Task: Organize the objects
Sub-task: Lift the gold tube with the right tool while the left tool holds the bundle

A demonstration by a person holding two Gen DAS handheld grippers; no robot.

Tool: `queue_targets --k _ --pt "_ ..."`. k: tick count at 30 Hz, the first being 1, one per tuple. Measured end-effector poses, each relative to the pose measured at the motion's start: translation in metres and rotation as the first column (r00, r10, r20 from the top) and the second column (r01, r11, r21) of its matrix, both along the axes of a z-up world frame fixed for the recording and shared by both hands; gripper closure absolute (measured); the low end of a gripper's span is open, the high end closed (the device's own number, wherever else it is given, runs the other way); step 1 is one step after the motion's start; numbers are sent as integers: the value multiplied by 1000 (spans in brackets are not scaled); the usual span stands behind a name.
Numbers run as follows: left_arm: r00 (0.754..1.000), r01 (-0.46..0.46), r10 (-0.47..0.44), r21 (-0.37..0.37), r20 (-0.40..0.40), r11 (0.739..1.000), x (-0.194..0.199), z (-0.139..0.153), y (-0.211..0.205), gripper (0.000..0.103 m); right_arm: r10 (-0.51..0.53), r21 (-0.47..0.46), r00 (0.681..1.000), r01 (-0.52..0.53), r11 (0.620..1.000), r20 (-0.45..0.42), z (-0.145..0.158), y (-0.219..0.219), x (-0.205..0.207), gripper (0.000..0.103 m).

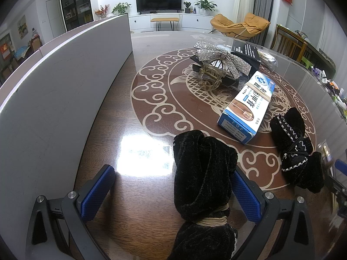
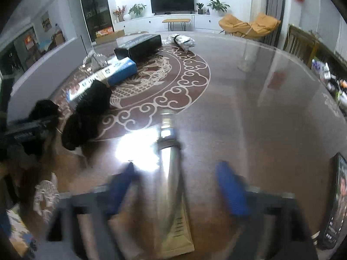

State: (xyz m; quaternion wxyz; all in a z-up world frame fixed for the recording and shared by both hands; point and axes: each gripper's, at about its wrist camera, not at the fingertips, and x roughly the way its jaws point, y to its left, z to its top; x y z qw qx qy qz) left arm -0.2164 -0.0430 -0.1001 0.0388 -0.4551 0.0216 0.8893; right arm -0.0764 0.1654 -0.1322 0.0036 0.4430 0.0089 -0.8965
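Observation:
My left gripper (image 1: 171, 186) is open, its blue pads on either side of a black velvet pouch (image 1: 201, 173) tied with a beige cord; the pouch leans against the right pad. A second black velvet pouch (image 1: 297, 151) lies to the right. A blue-and-white box (image 1: 247, 106), a rhinestone bow hair clip (image 1: 214, 65) and a black box (image 1: 247, 52) lie farther back. My right gripper (image 2: 177, 179) is open and blurred, with a silver tube (image 2: 171, 173) lying on the table between its fingers, not clamped. The pouches (image 2: 86, 112) show at its left.
A grey wall panel (image 1: 54, 91) runs along the table's left side. A silver packet (image 2: 184, 39) lies at the far end, a dark phone-like object (image 2: 334, 201) at the right edge. A patterned glass tabletop (image 1: 151, 99) carries everything.

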Motion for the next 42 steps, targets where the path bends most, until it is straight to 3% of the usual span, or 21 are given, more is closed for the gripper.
queue_targets --k 5,13,42 --pt "1000 0 0 0 0 1000 0 0 0 0 11 -27 1000 -11 1000 -9 -1 4 1 14" --pt "1000 0 0 0 0 1000 0 0 0 0 -31 6 999 31 1000 18 -5 6 -5 2" --pt "1000 0 0 0 0 1000 2 -1 0 0 -33 6 999 33 999 20 -4 7 -5 0"
